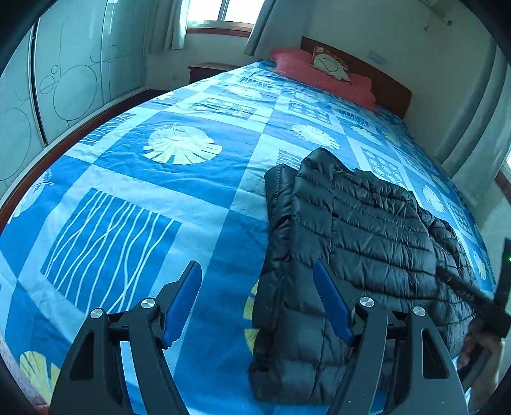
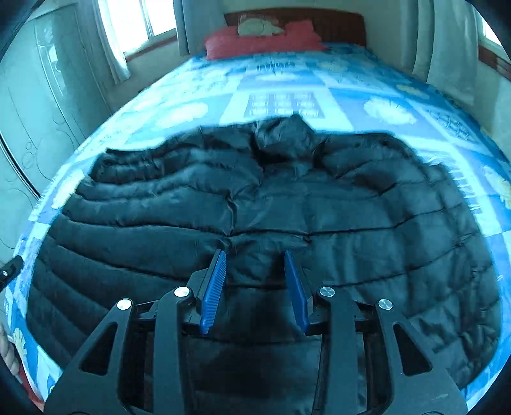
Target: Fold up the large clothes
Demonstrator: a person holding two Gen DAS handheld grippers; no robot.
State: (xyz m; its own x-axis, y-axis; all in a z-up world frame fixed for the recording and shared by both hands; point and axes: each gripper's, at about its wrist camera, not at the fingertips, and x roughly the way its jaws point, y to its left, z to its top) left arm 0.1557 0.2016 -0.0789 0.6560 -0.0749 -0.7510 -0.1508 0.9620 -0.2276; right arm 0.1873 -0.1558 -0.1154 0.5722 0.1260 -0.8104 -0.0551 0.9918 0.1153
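A black quilted puffer jacket (image 1: 367, 223) lies flat on the blue patterned bed cover (image 1: 159, 198), near the bed's foot edge. My left gripper (image 1: 255, 265) is open at the jacket's left edge, one blue pad over the jacket and the other over bare cover, with nothing pinched. In the right wrist view the jacket (image 2: 287, 191) fills the middle, collar end toward the pillows. My right gripper (image 2: 254, 253) hovers over its near middle, jaws partly apart with no fabric between the pads. A hand (image 1: 482, 348) holding the right tool shows at the left wrist view's right edge.
Red pillows (image 2: 265, 40) and a wooden headboard (image 2: 335, 24) stand at the far end of the bed. A sliding wardrobe (image 1: 73, 70) runs along the left side. Curtains (image 1: 472, 105) and windows line the far and right walls. The cover left of the jacket is bare.
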